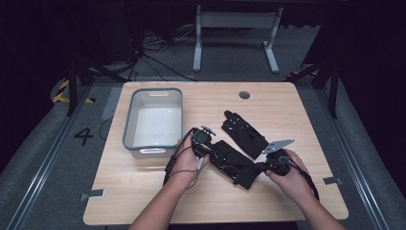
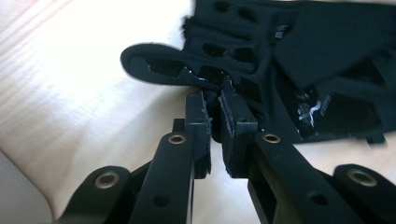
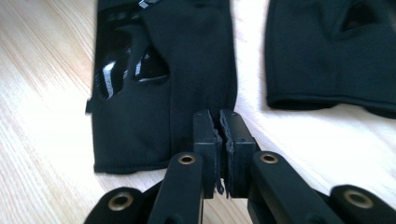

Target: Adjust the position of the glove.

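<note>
Left tongs (image 2: 215, 100) and right tongs (image 3: 219, 122) on opposite ends of near glove (image 1: 233, 164)

Your worktop (image 1: 143, 191) is pale wood with fine straight grain, and the bin (image 1: 129, 115) on it is grey outside with a whitish inside. Both gloves, the near glove (image 1: 234, 165) and the far glove (image 1: 244, 134), are black, and the near one has glossy black patches and small white lettering. Your left tool (image 2: 215, 100) and right tool (image 3: 219, 116) are black with brass-coloured rivets.

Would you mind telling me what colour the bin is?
Grey bin, seen best from the high view.
</note>
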### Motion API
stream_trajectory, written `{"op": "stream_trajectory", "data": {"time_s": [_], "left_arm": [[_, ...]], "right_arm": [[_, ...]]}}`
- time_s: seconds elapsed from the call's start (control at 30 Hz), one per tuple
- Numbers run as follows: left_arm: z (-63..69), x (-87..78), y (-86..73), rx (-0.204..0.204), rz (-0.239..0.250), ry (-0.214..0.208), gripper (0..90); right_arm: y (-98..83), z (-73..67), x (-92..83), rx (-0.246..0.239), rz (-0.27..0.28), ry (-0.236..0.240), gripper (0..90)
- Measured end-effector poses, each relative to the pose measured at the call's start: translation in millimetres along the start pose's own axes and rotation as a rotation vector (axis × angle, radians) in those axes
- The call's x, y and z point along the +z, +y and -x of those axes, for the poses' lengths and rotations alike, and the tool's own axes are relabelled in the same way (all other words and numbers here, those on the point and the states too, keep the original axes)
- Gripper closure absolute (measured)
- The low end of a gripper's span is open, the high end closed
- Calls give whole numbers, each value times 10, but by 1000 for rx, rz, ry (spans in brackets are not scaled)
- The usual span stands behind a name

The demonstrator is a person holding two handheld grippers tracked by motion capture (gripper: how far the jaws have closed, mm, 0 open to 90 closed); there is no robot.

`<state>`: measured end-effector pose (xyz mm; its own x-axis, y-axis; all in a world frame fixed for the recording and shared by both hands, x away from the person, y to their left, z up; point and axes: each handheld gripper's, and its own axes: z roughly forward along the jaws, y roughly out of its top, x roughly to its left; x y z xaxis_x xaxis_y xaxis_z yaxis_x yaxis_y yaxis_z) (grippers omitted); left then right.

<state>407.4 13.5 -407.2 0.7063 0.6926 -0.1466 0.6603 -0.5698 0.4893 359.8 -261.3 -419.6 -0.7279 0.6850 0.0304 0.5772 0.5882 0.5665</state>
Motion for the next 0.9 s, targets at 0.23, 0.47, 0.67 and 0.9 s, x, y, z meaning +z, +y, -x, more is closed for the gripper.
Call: {"op": "stream_trajectory", "data": {"time_s": [0.23, 0.47, 0.67, 0.9], "left_arm": [[286, -285, -190, 34, 41, -25, 822], [566, -348, -336, 77, 28, -48, 821], [699, -297, -462, 90, -7, -75, 820], [664, -116, -567, 59, -57, -101, 818]], "right_arm": [[10, 19, -196, -22, 38, -14, 864], [44, 27, -250, -45, 45, -38, 865], [45, 15, -203, -50, 22, -24, 865], [23, -10, -108, -57, -26, -8, 864]]}}
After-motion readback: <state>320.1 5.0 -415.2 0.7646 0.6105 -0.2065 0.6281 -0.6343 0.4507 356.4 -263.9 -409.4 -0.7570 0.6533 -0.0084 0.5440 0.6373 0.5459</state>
